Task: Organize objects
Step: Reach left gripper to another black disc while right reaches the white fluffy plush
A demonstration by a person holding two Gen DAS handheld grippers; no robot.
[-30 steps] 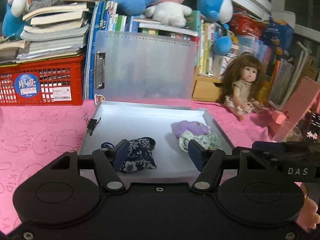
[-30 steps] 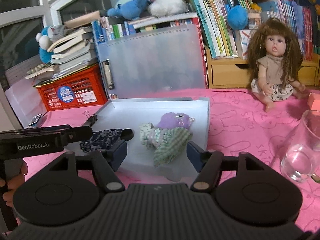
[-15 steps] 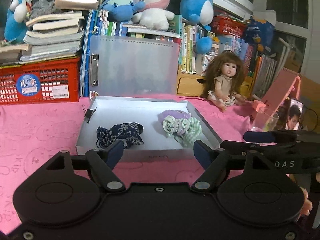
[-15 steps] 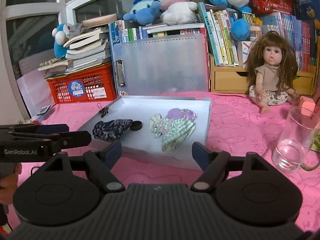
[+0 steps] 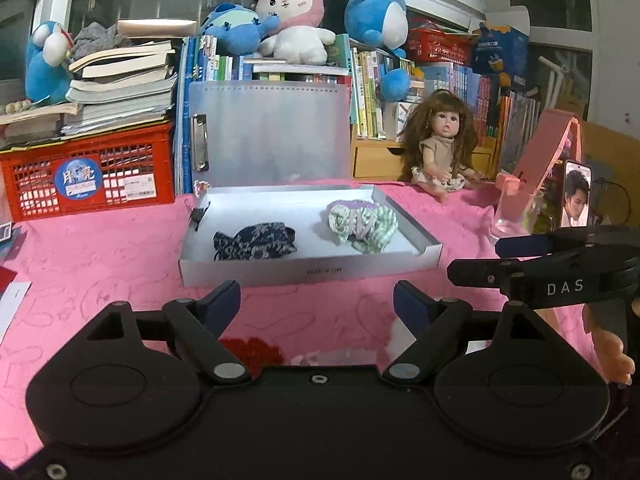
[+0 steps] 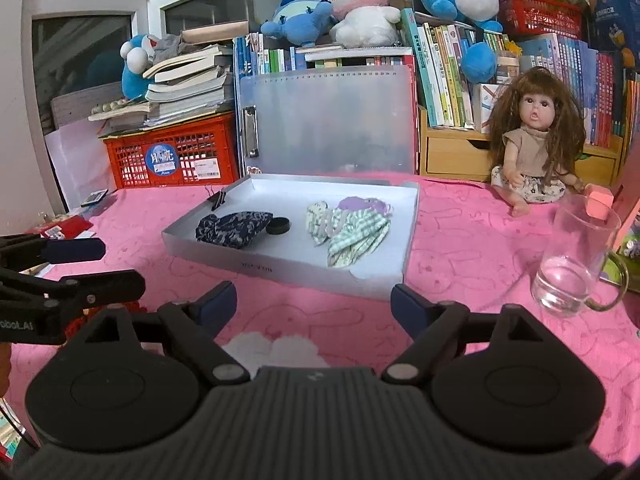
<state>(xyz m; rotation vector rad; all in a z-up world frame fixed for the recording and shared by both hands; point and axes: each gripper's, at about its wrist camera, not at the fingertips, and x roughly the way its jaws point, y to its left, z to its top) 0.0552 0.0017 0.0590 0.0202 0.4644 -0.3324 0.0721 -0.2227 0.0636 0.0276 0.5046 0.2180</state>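
Both pulled back from white tray (image 5: 308,272) at 12 o'clock; left gripper (image 5: 316,300) and right gripper (image 6: 314,300) just opened wider, empty.

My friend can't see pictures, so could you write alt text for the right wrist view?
An open right gripper hovers over a pink cloth, empty, facing a white box that holds a navy pouch and green fabric. A glass stands right, a doll behind.

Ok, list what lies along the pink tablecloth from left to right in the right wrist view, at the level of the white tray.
Dark floral cloth → small black round disc → green checked cloth, all inside the white tray → glass mug, standing on the cloth to the tray's right.
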